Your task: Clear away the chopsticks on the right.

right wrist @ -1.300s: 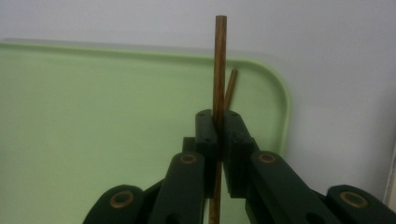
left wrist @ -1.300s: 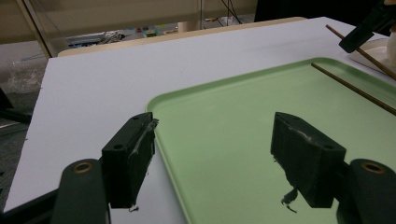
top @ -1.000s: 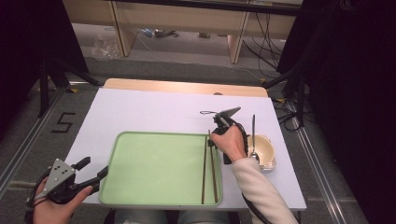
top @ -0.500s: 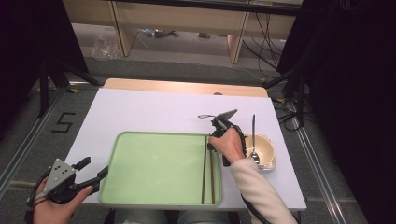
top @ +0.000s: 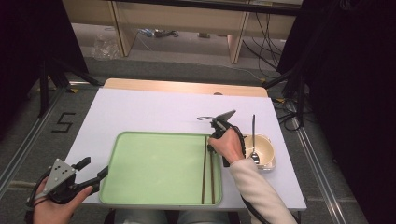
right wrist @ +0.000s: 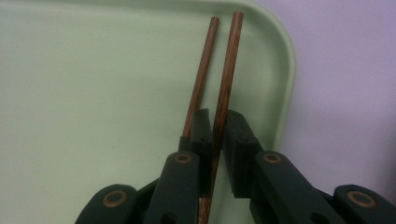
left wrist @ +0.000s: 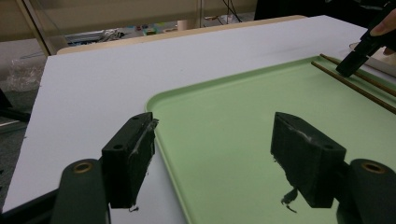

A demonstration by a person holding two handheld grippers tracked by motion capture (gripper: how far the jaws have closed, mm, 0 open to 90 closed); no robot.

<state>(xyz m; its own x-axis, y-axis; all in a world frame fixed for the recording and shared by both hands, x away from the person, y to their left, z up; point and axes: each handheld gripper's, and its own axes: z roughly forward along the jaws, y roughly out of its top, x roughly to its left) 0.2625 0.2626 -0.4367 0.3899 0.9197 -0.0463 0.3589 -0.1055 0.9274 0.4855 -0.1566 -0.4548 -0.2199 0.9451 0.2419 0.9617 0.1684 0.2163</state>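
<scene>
Two brown chopsticks (top: 203, 175) lie lengthwise along the right side of the pale green tray (top: 154, 186). My right gripper (right wrist: 215, 135) points down at their far ends, jaws nearly together. The right-hand chopstick (right wrist: 224, 88) runs between its pads, and the other chopstick (right wrist: 201, 79) lies just outside the left jaw. In the high view the person's hand covers most of this gripper (top: 211, 141). My left gripper (top: 95, 169) hovers at the tray's near left corner, open, with nothing between its jaws (left wrist: 215, 144). The right gripper's tip (left wrist: 350, 63) stands by the chopsticks far off.
A cream bowl (top: 267, 145) with a metal spoon (top: 253, 133) leaning in it stands right of the tray, close to my right hand. The white table top (top: 149, 112) stretches beyond the tray. Its right edge is near the bowl.
The right hand has shifted only slightly over the chopsticks' far ends. The left gripper has kept still.
</scene>
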